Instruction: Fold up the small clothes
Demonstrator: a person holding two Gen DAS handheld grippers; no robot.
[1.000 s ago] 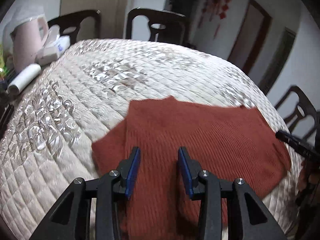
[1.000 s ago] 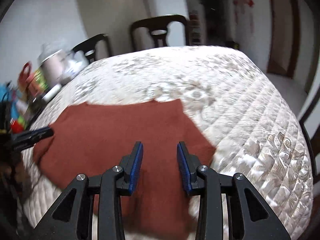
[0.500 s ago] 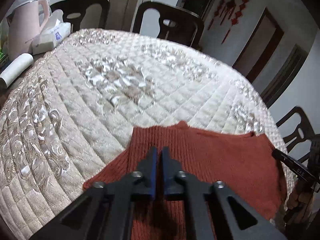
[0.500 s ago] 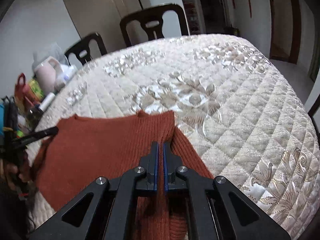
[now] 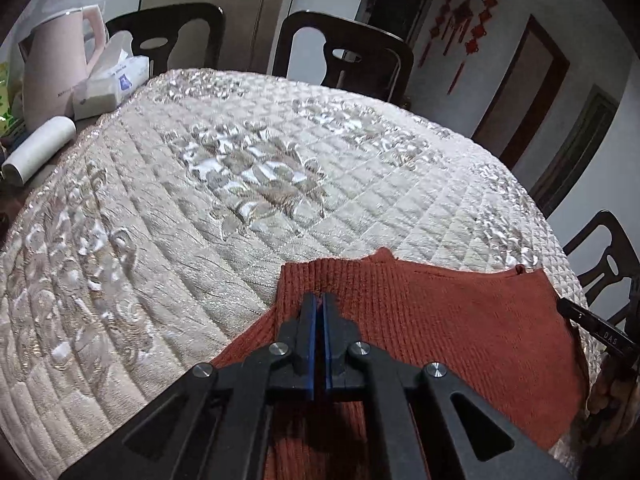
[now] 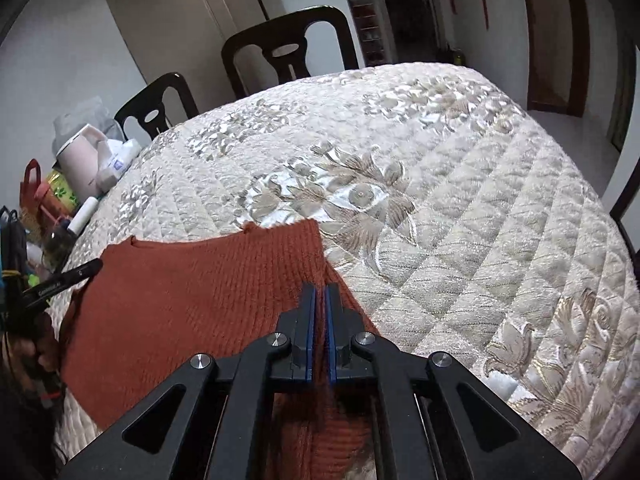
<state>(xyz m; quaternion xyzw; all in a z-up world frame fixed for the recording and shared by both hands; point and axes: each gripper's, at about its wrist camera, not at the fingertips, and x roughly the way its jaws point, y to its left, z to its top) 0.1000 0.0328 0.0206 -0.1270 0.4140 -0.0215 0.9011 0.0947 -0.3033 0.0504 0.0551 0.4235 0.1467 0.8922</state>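
Left gripper (image 5: 319,300): jaws pressed together, a thin sliver of rust-red knit pinched between the blue pads. The pinch is near the left far corner of the rust-red knit garment (image 5: 440,320).

Right gripper (image 6: 320,292): jaws closed to a narrow slit, knit fabric caught between the pads, at the garment's right edge close to its right far corner.

Garment lies flat on the near part of the quilted cream table cover (image 5: 240,184), spread left to right between the two grippers; its far edge runs roughly straight, with a small nick partway along. In each wrist view the other gripper's black tip shows at the opposite side of the garment.

Far left, off the cover: white roll (image 5: 38,150), tissue pack (image 5: 108,88), pink kettle (image 5: 56,76). Beyond the table: dark wooden chairs (image 5: 344,52).
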